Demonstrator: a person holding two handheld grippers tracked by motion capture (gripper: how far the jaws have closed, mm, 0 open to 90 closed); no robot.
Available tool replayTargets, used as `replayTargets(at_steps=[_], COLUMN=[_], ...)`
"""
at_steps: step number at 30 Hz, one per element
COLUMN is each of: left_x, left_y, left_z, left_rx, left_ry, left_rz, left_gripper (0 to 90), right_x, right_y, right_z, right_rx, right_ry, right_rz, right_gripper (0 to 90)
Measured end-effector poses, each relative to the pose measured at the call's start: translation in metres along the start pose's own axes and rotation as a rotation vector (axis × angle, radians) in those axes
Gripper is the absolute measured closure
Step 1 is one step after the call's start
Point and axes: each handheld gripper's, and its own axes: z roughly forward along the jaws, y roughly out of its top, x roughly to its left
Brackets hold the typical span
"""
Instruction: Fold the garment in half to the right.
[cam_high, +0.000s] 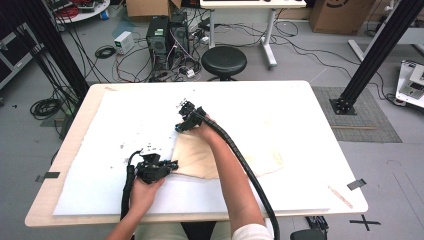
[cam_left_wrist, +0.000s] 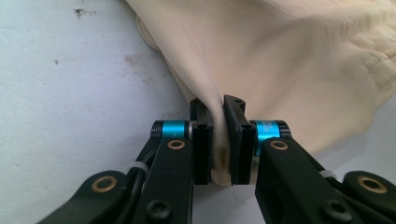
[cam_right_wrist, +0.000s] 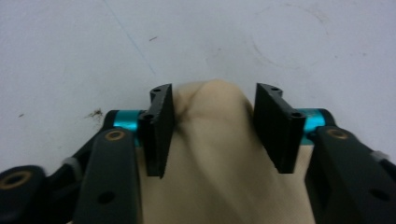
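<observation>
Cloth (cam_high: 220, 160), one cream piece, on one white sheet (cam_high: 125, 125). Left gripper (cam_left_wrist: 218, 140) clenched on its edge; right gripper (cam_right_wrist: 215, 126) spread wide around a fold.

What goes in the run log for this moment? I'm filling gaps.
left gripper: shut on cream cloth | right gripper: open, cloth corner between jaws | cloth on white mat

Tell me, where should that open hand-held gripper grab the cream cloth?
At the cloth's far corner, the hump rising between the right hand-held gripper's spread jaws. Come from the cloth's side, low along the table. The left hand-held gripper already pinches the near edge.
</observation>
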Motion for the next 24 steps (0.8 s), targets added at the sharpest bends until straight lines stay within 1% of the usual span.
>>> replayTargets(at_steps=[3, 4, 5, 6, 7, 8, 10, 11, 13, 14, 15, 17, 18, 19, 21, 22, 24], left_x=[0.0, 0.0, 0.0, 0.001, 0.002, 0.002, 0.004, 0.004, 0.002, 0.0, -0.002, -0.005, -0.008, -0.01, -0.014, -0.017, -0.025], left_y=[0.0, 0.0, 0.0, 0.0, 0.0, 0.0, 0.001, 0.004, 0.008, 0.011, 0.013, 0.017, 0.019, 0.021, 0.026, 0.029, 0.038], left_z=[0.0, 0.0, 0.0, -0.001, -0.002, -0.003, -0.008, -0.012, -0.017, -0.02, -0.021, -0.022, -0.022, -0.022, -0.02, -0.018, -0.013], left_rx=[0.0, 0.0, -0.001, -0.004, -0.004, -0.005, -0.008, -0.02, -0.029, -0.042, -0.046, -0.062, -0.071, -0.073, -0.075, -0.078, -0.084], left_ry=[0.0, 0.0, 0.001, 0.002, 0.0, -0.003, -0.029, -0.05, -0.07, -0.094, -0.106, -0.132, -0.152, -0.161, -0.184, -0.2, -0.231], left_rz=[0.001, 0.004, 0.002, -0.002, -0.005, -0.008, -0.028, -0.035, -0.026, -0.024, -0.022, -0.016, -0.016, -0.013, -0.003, -0.004, 0.011], left_gripper=[81.9, 82.0, 82.2, 82.5, 82.9, 83.1, 83.3, 83.3, 83.2, 83.3, 83.2, 83.1, 83.1, 83.1, 83.1, 83.1, 83.1], right_x=[0.002, 0.004, 0.007, 0.009, 0.011, 0.011, 0.012, 0.012, 0.011, 0.01, 0.007, 0.004, 0.002, -0.001, -0.004, -0.007, -0.012], right_y=[0.0, 0.001, 0.001, 0.002, 0.003, 0.003, 0.003, 0.003, 0.002, 0.001, -0.001, -0.004, -0.006, -0.009, -0.013, -0.016, -0.022], right_z=[-0.001, -0.002, -0.003, -0.003, -0.003, -0.004, -0.008, -0.009, -0.016, -0.021, -0.03, -0.039, -0.046, -0.055, -0.065, -0.07, -0.08], right_rx=[0.011, 0.015, 0.02, 0.023, 0.022, 0.013, -0.023, -0.036, -0.071, -0.09, -0.12, -0.147, -0.159, -0.171, -0.181, -0.185, -0.196], right_ry=[0.015, 0.009, -0.001, -0.01, -0.016, -0.007, 0.021, 0.028, 0.038, 0.045, 0.063, 0.068, 0.069, 0.062, 0.052, 0.044, 0.036], right_rz=[-0.026, -0.05, -0.078, -0.093, -0.104, -0.106, -0.091, -0.086, -0.083, -0.072, -0.055, -0.049, -0.05, -0.053, -0.056, -0.051, -0.034], right_gripper=[74.8, 79.5, 82.1, 83.3, 84.3, 84.5, 84.6, 84.5, 84.5, 84.5, 84.5, 84.5, 84.5, 84.5, 84.5, 84.5, 84.5])
